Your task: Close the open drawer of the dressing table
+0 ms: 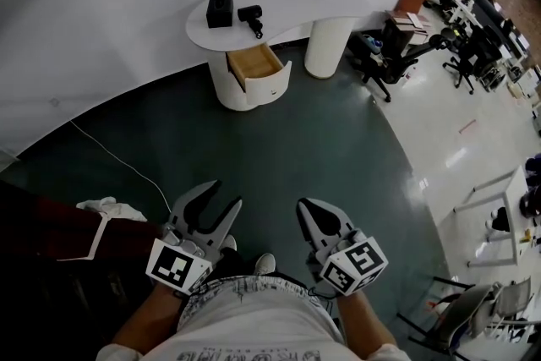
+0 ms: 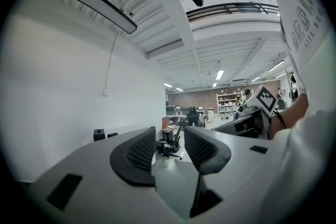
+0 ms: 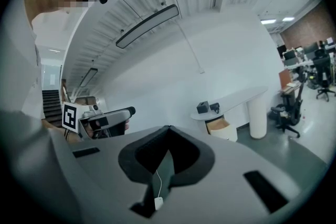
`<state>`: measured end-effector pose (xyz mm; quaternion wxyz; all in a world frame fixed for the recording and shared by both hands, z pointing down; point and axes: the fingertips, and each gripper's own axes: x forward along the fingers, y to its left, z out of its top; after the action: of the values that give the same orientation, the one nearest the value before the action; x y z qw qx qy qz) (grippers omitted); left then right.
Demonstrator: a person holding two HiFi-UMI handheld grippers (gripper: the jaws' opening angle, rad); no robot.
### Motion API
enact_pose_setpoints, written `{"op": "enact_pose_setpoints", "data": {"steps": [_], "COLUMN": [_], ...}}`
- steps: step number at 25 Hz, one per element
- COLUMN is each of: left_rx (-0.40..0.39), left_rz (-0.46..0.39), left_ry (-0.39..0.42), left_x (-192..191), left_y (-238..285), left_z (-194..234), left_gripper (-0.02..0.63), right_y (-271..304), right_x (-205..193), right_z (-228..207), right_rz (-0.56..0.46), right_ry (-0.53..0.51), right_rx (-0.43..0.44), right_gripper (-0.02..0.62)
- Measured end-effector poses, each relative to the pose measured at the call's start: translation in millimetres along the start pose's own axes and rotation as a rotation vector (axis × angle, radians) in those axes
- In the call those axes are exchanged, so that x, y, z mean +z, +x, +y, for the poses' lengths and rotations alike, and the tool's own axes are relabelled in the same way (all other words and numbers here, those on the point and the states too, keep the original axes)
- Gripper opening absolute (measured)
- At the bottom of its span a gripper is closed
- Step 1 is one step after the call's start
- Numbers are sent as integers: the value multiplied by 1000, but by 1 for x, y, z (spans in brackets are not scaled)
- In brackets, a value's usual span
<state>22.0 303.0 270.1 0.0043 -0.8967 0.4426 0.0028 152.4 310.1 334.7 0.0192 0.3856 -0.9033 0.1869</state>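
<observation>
Standing well apart from the bench (image 1: 292, 0), the person has yet to start: the drawer (image 1: 254, 63) juts open under its top across a stretch of dark floor (image 1: 296, 139). Both tools are near the body, the left hand-held gripper (image 1: 225, 192) with jaws apart and nothing between them, the right hand-held gripper (image 1: 304, 207) with jaws together and empty, so I judge the approach and the push on the drawer front are all still to do. Only the head view looks down into the drawer's bare wooden inside; the right gripper view catches it small and far off, and the left gripper view misses it altogether.
</observation>
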Motion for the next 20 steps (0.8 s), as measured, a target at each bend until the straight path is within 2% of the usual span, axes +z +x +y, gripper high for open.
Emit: {"op": "enact_pose_setpoints", "data": {"steps": [6, 10, 20], "left_rx": [4, 2, -23], "left_rz": [-36, -30, -17], "left_ry": [10, 0, -20], "left_x": [6, 1, -18], "left_y": [26, 41, 96], "left_z": [7, 17, 82], "left_gripper": [186, 186, 186], "right_y": [8, 20, 92], "right_x": [7, 12, 19], "right_z": [-21, -34, -75], "right_rz": [4, 6, 23], "right_ry": [-5, -8, 21], "right_rx": [0, -5, -26], "right_gripper": [8, 8, 8]}}
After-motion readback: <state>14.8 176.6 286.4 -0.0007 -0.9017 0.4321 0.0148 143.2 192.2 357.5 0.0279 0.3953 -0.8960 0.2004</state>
